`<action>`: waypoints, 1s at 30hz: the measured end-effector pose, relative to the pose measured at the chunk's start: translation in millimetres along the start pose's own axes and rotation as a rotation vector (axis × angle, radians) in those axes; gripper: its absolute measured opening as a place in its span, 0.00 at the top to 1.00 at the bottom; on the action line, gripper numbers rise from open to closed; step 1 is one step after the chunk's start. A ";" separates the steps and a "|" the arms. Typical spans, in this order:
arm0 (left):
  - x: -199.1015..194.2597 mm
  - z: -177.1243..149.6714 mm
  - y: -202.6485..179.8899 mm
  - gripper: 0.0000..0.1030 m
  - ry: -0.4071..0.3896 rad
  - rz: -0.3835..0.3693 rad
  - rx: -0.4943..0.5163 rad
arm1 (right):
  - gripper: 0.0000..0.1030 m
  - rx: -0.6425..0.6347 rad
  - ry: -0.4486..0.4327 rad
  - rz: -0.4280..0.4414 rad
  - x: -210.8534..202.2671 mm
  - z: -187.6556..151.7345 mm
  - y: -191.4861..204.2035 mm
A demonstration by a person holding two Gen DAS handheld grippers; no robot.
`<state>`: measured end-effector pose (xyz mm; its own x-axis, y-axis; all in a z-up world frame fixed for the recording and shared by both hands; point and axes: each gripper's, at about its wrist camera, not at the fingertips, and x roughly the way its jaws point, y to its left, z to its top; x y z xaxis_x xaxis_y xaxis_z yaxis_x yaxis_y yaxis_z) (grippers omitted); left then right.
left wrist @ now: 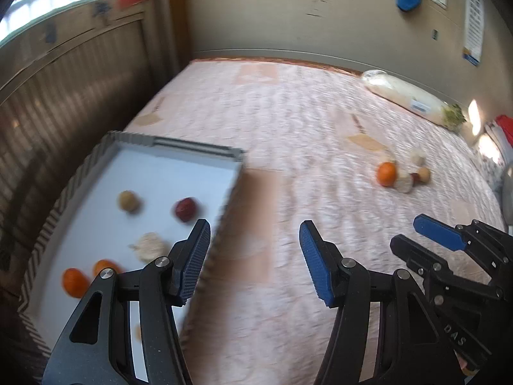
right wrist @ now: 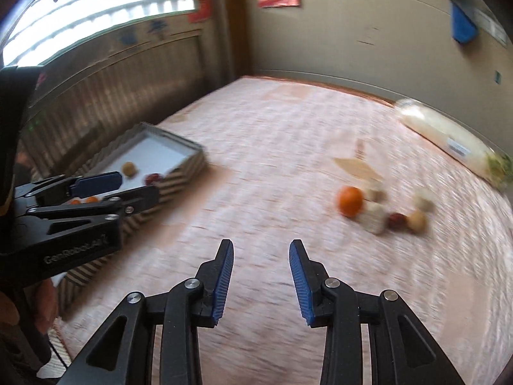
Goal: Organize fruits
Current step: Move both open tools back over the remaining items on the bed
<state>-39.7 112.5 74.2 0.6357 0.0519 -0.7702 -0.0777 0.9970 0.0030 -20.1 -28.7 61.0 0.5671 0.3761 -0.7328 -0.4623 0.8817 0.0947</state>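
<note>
A striped-walled tray (left wrist: 57, 211) with a white floor sits at the left on the pink quilted bed. It holds two oranges (left wrist: 75, 282), a red fruit (left wrist: 186, 209), a tan fruit (left wrist: 129, 201) and a pale lumpy piece (left wrist: 149, 245). My left gripper (left wrist: 255, 224) hangs open and empty over the tray's right wall. At the far right lies a small pile: an orange (right wrist: 350, 201), a red fruit (right wrist: 397, 219), and pale and tan pieces (right wrist: 375, 216). My right gripper (right wrist: 261, 243) stands open and empty above bare quilt, short of that pile. All is motion-blurred.
A long white radish in a plastic bag (left wrist: 413, 99) lies along the back right wall. A ribbed wooden panel (left wrist: 64, 89) under a window bounds the bed on the left. A hand (right wrist: 41, 304) holds the left gripper's handle. Bare quilt lies between tray and pile.
</note>
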 end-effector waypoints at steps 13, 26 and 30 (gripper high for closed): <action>30.4 19.2 -69.9 0.43 0.061 -0.095 0.082 | 0.65 0.153 0.023 -0.097 -6.4 -17.2 -94.0; 73.3 46.8 -106.5 0.43 0.111 -0.138 0.083 | 0.65 0.161 0.058 -0.114 23.2 -9.0 -123.7; 84.5 56.6 -116.6 0.43 0.124 -0.172 0.068 | 0.65 0.162 0.061 -0.110 24.5 -9.9 -127.4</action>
<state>66.5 3.9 44.9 0.5355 -0.1225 -0.8356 0.0783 0.9924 -0.0953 45.9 -134.7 24.3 0.5633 0.2609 -0.7840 -0.2807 0.9528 0.1154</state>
